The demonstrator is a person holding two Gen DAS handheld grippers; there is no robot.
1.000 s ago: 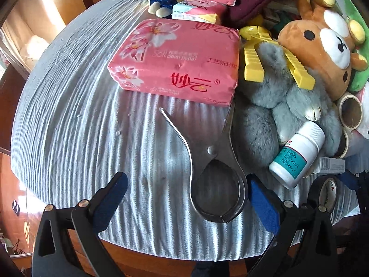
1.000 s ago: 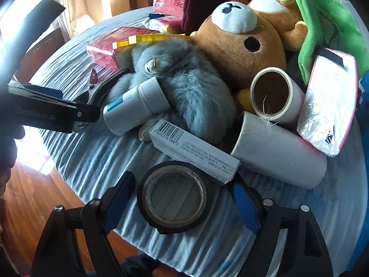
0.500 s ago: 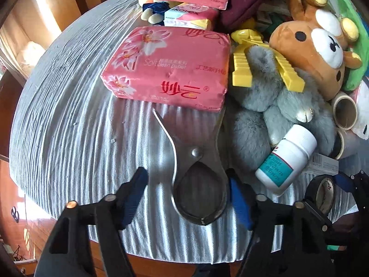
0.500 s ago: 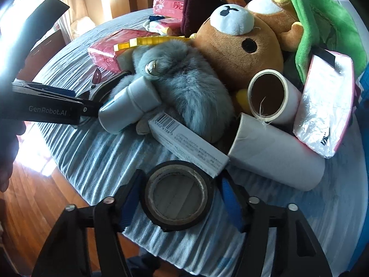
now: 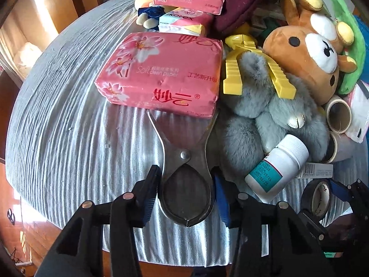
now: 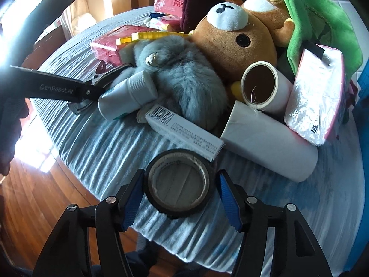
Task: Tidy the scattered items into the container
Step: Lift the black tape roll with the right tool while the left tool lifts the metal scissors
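Tongs (image 5: 185,196) closer round half-hidden pliers (image 5: 185,168).

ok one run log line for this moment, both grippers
left gripper: open, straddling metal tongs | right gripper: open, straddling black tape roll | neither lifted off striped cloth | container: not in view

Left gripper (image 5: 186,197) fingers closed in around metal tongs (image 5: 185,173); right gripper (image 6: 181,198) around tape roll (image 6: 179,184).
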